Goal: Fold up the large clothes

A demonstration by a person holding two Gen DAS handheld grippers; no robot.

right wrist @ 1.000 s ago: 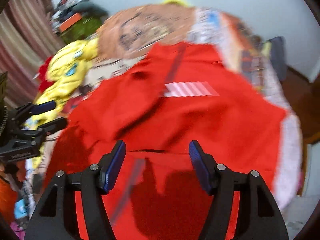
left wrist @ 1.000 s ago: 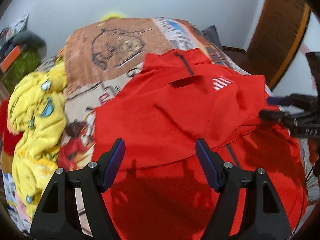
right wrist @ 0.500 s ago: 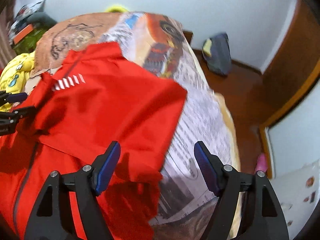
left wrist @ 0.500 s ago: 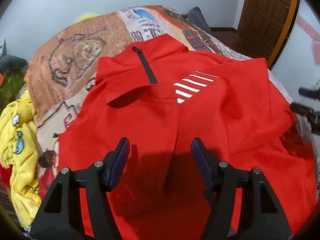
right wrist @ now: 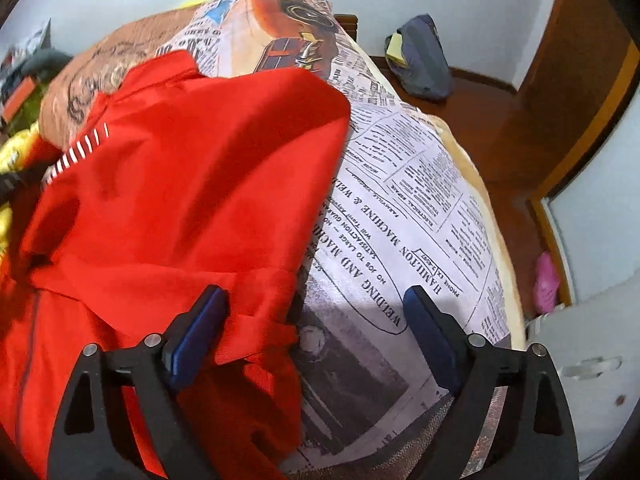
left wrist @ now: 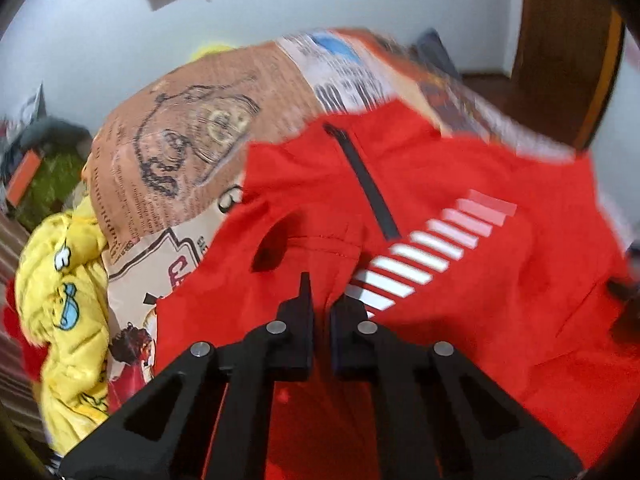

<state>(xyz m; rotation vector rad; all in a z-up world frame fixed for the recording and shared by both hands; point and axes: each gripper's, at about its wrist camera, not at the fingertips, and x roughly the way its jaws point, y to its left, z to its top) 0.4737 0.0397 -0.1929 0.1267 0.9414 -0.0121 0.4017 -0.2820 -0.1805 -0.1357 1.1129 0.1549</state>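
A large red zip-neck jacket point(left wrist: 460, 208) with white chest stripes point(left wrist: 416, 256) lies spread on the bed; it also shows in the right wrist view point(right wrist: 180, 184). My left gripper point(left wrist: 321, 300) is shut on a pinch of the jacket's red fabric just below the collar and dark zip point(left wrist: 368, 188). My right gripper point(right wrist: 312, 312) is open over the jacket's right edge, its left pad point(right wrist: 196, 336) on the red cloth and its right pad above bare bedsheet.
The bed has a newspaper-print sheet point(right wrist: 408, 216). A yellow garment point(left wrist: 68, 304) is heaped at the bed's left side. A wooden door point(left wrist: 560, 52) and a dark bag point(right wrist: 420, 60) on the floor are to the right. The bed's right edge drops to wooden floor.
My left gripper has shut on the jacket's fabric near the chest. My right gripper has moved closer to the jacket's right edge and stays open.
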